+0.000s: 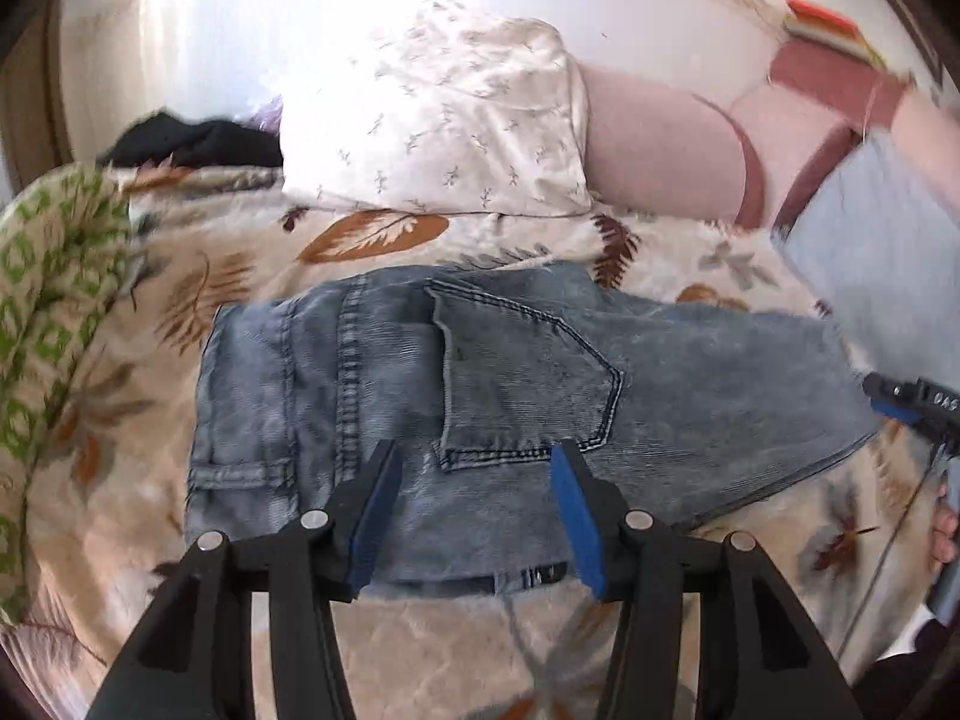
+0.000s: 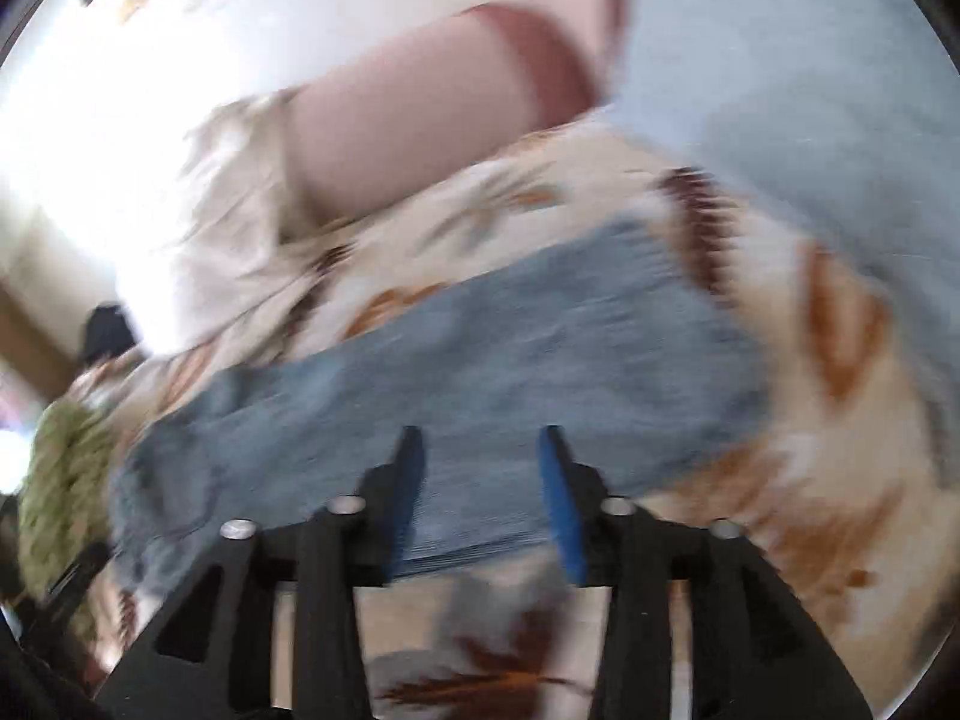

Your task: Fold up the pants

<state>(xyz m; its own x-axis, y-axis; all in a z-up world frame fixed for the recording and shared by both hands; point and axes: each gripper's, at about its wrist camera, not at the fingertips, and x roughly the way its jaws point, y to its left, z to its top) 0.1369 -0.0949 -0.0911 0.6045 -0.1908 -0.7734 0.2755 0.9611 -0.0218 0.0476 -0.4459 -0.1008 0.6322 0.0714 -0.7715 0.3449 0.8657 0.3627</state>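
Observation:
Light blue denim pants (image 1: 480,396) lie folded into a compact stack on a leaf-print bedspread (image 1: 240,276), back pocket facing up, waistband to the left. My left gripper (image 1: 477,456) is open and empty, just above the near edge of the pants. My right gripper (image 2: 480,441) is open and empty over the right part of the pants (image 2: 480,348); its view is motion-blurred. Part of the right gripper also shows at the right edge of the left wrist view (image 1: 906,399).
A white patterned pillow (image 1: 438,114) and a pink pillow (image 1: 660,156) lie behind the pants. A green-patterned blanket (image 1: 48,312) is at the left, dark clothing (image 1: 192,141) at the back left, and pale blue fabric (image 1: 888,276) at the right.

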